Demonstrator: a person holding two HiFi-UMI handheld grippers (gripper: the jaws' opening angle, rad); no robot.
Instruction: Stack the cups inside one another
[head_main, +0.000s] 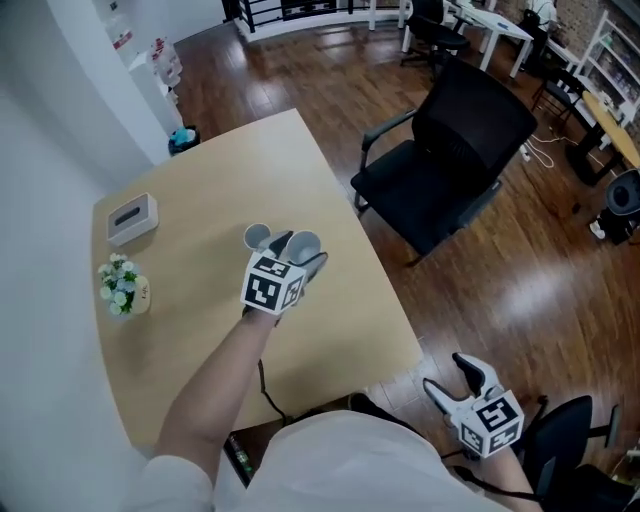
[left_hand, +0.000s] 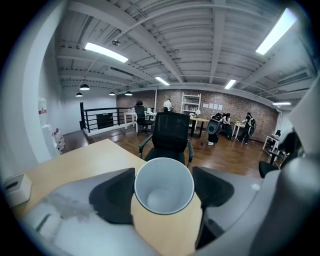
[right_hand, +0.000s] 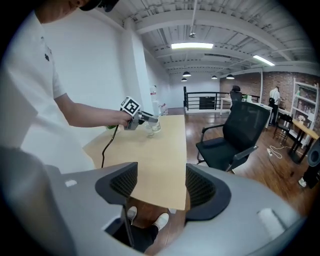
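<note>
Tissue box (head_main: 132, 218): on the table (head_main: 200, 340), toward its 10 o'clock corner.
Flower pot (head_main: 122, 284): at 6 o'clock of the box, near it.
Loose cup (head_main: 257, 237): upright near the table's middle.
Left gripper (head_main: 298, 252): jaws clenched on the white cup (left_hand: 164, 186), whose open mouth faces the gripper's camera. The loose cup is just beside it at 9 o'clock.
Right gripper (right_hand: 161, 186): jaws released with nothing between them, off the table at its 5 o'clock.
Office chair (head_main: 450, 160): at 2 o'clock of the table.
</note>
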